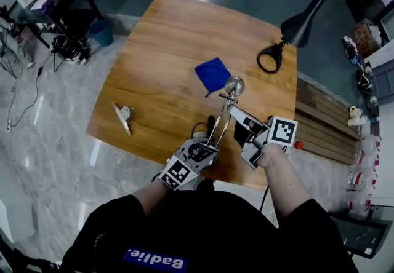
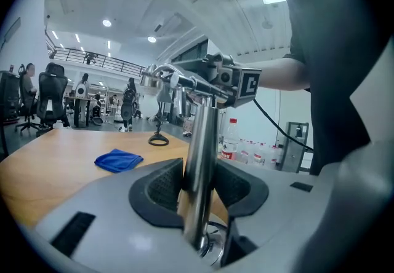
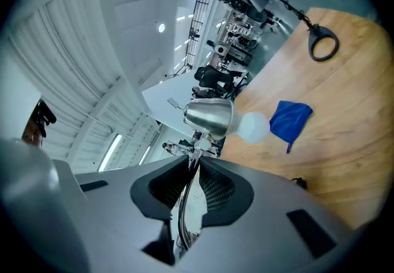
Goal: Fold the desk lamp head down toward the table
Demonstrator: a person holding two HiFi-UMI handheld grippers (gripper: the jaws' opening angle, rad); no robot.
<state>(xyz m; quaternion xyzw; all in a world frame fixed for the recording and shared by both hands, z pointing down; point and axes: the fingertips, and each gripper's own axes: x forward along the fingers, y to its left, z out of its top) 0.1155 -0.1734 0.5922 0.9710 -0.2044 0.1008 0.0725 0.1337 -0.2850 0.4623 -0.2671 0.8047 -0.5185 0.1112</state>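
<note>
Desk lamp head [image 1: 234,85], chrome, up on its thin arm [image 3: 185,206] at the near edge of the table [image 1: 154,44]. Left gripper [image 2: 198,170] clamped on the upright post [image 2: 203,124]; right gripper [image 3: 194,167] pinched on the arm behind the head. Brace the post, swing the arm down slowly, no twisting. Wooden top, blue cloth [image 1: 212,74], black lamp [image 1: 295,26]; glossy grey floor [image 1: 49,118].

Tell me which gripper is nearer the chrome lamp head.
Right. The right gripper clamps the thin lamp arm just below the lamp head; the left gripper holds the thick post farther down.
</note>
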